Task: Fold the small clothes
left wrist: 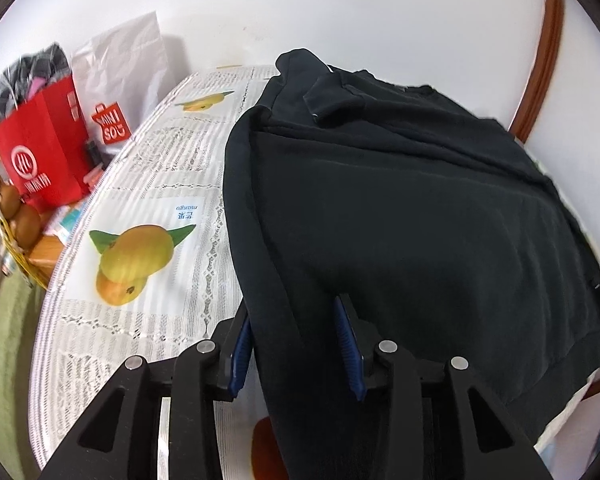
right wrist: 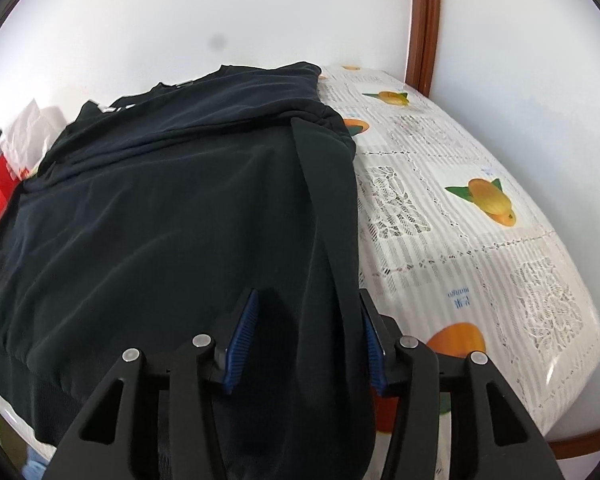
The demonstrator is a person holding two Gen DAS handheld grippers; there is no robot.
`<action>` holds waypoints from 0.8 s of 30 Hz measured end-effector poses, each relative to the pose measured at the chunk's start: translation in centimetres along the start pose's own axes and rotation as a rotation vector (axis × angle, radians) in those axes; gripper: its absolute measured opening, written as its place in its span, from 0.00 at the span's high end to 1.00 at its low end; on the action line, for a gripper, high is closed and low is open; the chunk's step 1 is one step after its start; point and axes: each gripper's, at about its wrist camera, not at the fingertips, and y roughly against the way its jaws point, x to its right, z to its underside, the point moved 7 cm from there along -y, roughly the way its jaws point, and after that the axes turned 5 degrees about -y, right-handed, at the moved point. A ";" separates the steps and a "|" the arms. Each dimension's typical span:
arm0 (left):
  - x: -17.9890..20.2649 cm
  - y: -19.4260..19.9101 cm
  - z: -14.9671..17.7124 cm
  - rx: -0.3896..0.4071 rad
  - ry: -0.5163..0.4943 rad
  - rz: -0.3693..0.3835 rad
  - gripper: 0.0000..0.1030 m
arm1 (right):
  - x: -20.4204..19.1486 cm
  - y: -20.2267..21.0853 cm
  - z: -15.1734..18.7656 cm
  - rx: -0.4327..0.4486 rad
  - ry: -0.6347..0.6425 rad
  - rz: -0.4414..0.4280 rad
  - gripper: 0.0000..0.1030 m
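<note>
1. A dark sweatshirt point(left wrist: 400, 208) is spread flat over the centre and right of the left wrist frame; in the right wrist frame it point(right wrist: 160, 220) fills the centre and left, with a sleeve folded along its right edge.
2. The left gripper point(left wrist: 296, 344) is seen at the bottom centre of its frame, its jaws parted on either side of the sweatshirt's left edge fold; whether the blue pads point(left wrist: 346, 344) press the cloth cannot be told.
3. The right gripper point(right wrist: 308, 340) is seen at the bottom centre of its frame, jaws parted around the folded sleeve edge; contact of the pads cannot be told.
4. The garment is laid on a tablecloth point(left wrist: 148, 184) printed with mangoes.
5. A red paper bag point(left wrist: 44, 156) and a white bag point(left wrist: 120, 76) are seen at the upper left of the left wrist frame.
</note>
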 end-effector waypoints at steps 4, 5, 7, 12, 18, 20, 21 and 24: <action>0.9 0.2 0.1 -0.026 -0.020 0.017 0.89 | -1.1 0.3 0.1 0.003 0.011 -0.042 0.88; 0.9 0.3 0.0 -0.038 -0.013 0.021 0.92 | -1.2 0.4 0.1 0.007 0.021 -0.027 0.89; 0.7 0.8 -0.1 -0.052 -0.006 0.019 0.93 | -1.0 1.0 0.0 0.015 0.018 -0.022 0.91; 0.6 4.8 -1.0 -0.005 -0.026 0.074 0.93 | 2.1 4.6 -0.9 0.073 -0.078 -0.109 0.91; 1.9 8.7 -3.4 0.073 -0.021 0.178 0.93 | 4.1 7.7 -2.9 0.165 -0.162 -0.164 0.91; 2.3 9.5 -4.8 0.108 -0.032 0.170 0.93 | 4.2 7.9 -3.8 0.175 -0.179 -0.169 0.91; 2.3 9.7 -5.3 0.120 -0.032 0.169 0.93 | 4.1 8.0 -4.4 0.181 -0.181 -0.172 0.91; 2.1 10.0 -7.2 0.152 -0.026 0.162 0.93 | 3.6 8.3 -6.3 0.216 -0.158 -0.162 0.91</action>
